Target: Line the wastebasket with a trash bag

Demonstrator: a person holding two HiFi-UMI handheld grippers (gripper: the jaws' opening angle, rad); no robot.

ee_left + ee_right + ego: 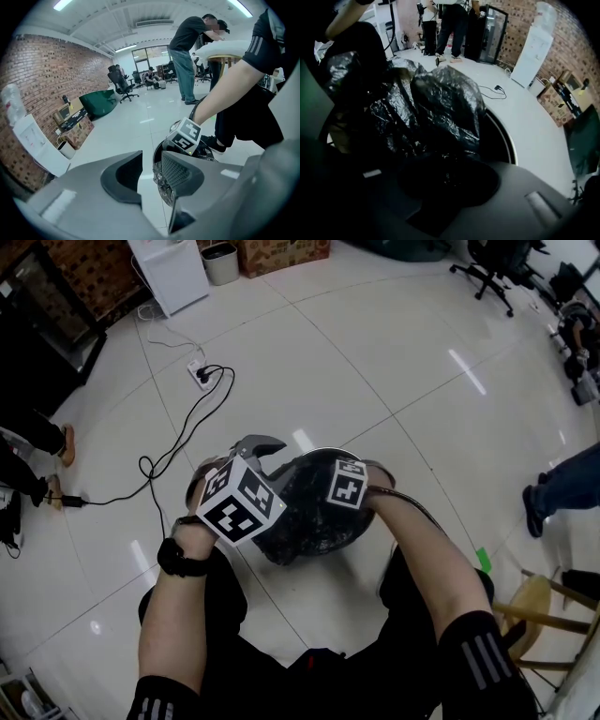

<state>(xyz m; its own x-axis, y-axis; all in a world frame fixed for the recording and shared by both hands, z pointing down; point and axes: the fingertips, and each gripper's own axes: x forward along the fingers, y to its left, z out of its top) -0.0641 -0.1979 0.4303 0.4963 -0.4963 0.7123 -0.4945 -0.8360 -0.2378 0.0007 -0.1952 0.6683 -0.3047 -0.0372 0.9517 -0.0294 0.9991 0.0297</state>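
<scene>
A: How's the left gripper (151, 168)?
B: Tilted down, jaws partly apart, gripping nothing, wastebasket (155, 152) rim just ahead.
A: The right gripper (445, 180)?
B: Steeply down into it, clamped on bunched trash bag (445, 103); open floor (394, 362) all around.

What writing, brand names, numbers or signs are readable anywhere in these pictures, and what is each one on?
No text here is readable.
Left marker cube and right marker cube: black-and-white square patterns, not letters.
Cardboard box by the far wall: any print is too small and blurred to read.
</scene>
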